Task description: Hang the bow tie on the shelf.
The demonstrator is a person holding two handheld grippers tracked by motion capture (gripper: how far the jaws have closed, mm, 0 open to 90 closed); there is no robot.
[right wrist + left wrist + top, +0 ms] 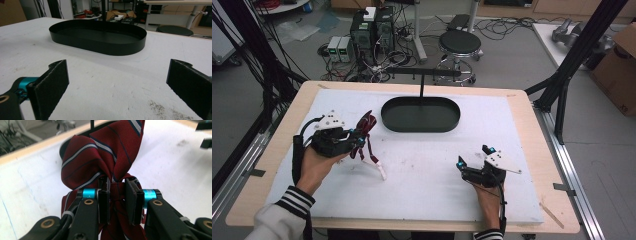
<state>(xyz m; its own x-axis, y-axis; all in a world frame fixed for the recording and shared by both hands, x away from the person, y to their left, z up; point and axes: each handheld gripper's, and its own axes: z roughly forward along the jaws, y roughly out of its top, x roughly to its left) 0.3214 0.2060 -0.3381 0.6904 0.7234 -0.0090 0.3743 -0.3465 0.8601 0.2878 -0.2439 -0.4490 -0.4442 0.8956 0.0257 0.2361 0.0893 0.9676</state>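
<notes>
Clamped tight, my left claw [117, 195] pinches a bunched dark red tie [100, 157] with thin white and navy stripes; the cloth is gathered between the two black pads [103, 200] and fans out above them. From the high view, that left claw [357, 140] sits over the left part of the white worktop [437, 175], and the tie [367, 127] hangs from it, one end trailing down so that its pale tip [381, 171] meets the sheet. My right claw [472, 157] rests low near the worktop's front right, well apart from the tie, with its jaws spread wide and nothing between them; its own view shows the two pads [53, 80] far apart over bare white surface. Beyond both claws, toward the far edge, stands a black oval tray [420, 125] with a thin black post [421, 85] rising from it.
</notes>
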